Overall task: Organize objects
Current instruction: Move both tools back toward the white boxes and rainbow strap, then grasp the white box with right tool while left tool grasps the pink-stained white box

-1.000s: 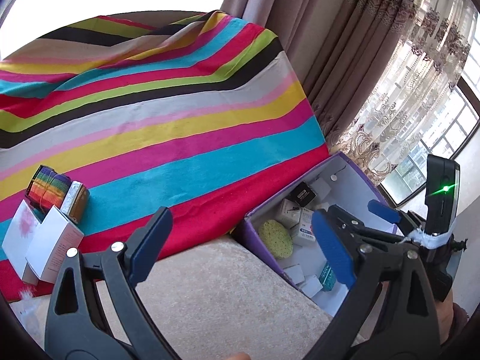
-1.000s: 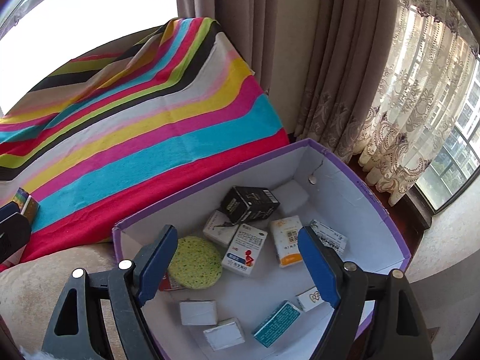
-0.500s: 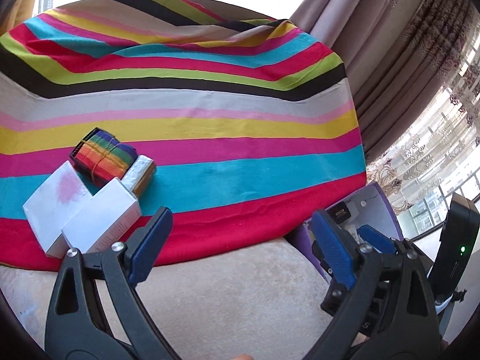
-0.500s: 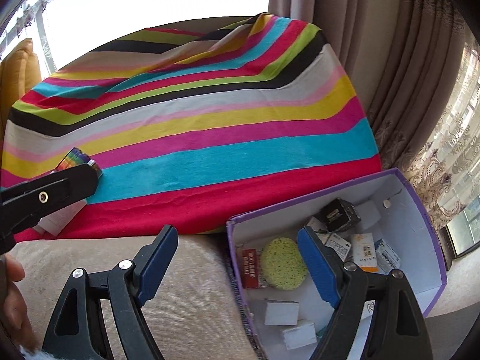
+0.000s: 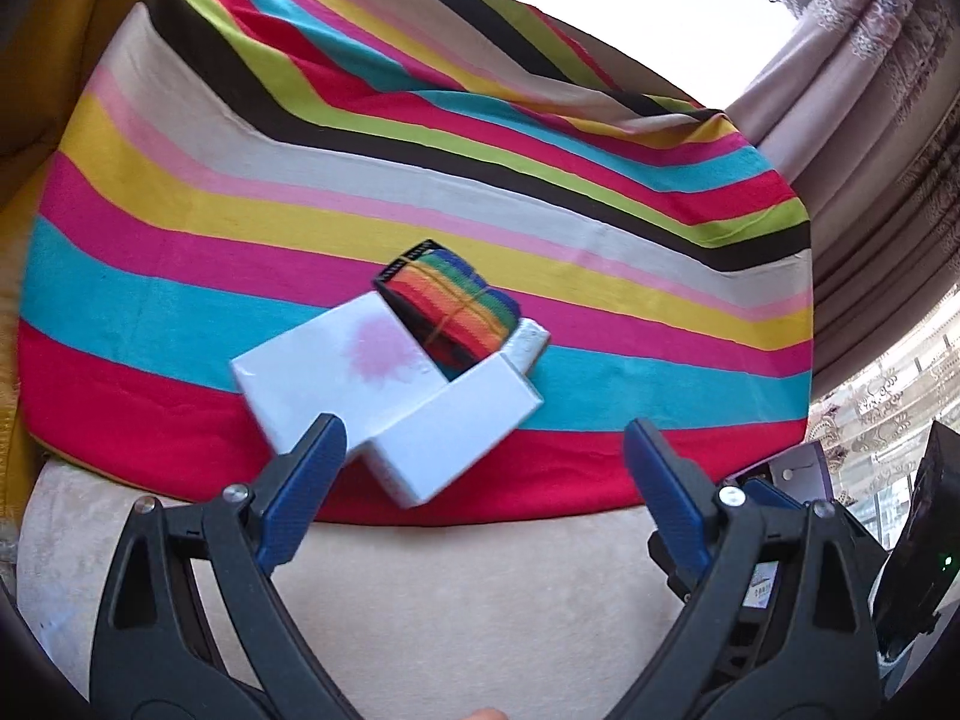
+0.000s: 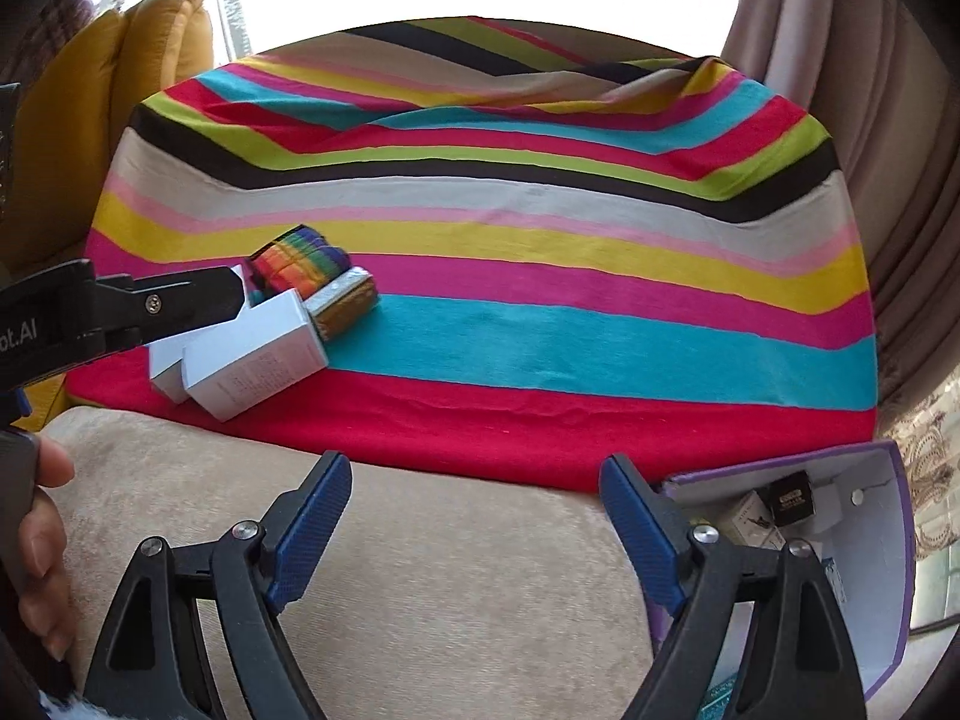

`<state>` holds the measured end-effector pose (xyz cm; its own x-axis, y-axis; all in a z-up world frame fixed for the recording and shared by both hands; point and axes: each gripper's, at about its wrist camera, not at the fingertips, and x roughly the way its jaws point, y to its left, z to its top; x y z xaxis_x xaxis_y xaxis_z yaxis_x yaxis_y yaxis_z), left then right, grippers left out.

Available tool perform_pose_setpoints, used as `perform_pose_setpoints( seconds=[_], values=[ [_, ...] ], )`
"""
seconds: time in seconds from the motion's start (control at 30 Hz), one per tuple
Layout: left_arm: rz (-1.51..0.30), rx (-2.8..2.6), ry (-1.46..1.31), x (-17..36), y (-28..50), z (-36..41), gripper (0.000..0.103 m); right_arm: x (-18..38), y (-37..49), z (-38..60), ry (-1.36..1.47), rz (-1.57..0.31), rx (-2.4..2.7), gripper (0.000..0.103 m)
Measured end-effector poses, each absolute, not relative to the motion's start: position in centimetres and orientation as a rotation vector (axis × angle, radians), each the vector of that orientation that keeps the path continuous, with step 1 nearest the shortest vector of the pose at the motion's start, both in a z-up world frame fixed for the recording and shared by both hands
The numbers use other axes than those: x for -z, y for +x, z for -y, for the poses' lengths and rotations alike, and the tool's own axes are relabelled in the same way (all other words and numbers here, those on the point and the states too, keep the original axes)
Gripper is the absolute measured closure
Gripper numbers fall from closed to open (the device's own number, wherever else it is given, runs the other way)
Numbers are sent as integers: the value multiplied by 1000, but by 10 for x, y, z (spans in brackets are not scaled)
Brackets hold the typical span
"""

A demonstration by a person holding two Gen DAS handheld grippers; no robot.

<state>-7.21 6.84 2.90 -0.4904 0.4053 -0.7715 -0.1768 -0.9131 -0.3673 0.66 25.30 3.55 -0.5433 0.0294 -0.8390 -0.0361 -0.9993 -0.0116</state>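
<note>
Both grippers hung over the beige cushion (image 6: 420, 570), jaws wide and holding nothing. The left gripper (image 5: 483, 456) pointed at two white boxes (image 5: 384, 384) lying touching on the striped cloth (image 5: 240, 228), against a rainbow-striped roll (image 5: 456, 306). The right gripper (image 6: 474, 504) had just been opening further, the purple box (image 6: 870, 540) of small packets beside its right finger.

Your 2 wrist cameras both look steeply down at the striped cloth (image 5: 420, 222): the left sits close over it, the right farther back; both share its boxes (image 6: 258, 354).
</note>
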Motion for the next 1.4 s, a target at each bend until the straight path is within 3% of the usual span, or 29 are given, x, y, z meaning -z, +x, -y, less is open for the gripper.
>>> perform_pose_setpoints(
  seconds=[0.67,1.4],
  values=[
    [492,-2529,-1445,-10,-83,20,8,-11,-57,-162,-1708,357,-2882,12],
    [525,-2485,-1511,4,-92,24,8,8,-90,-148,-1807,367,-2883,11]
  ],
)
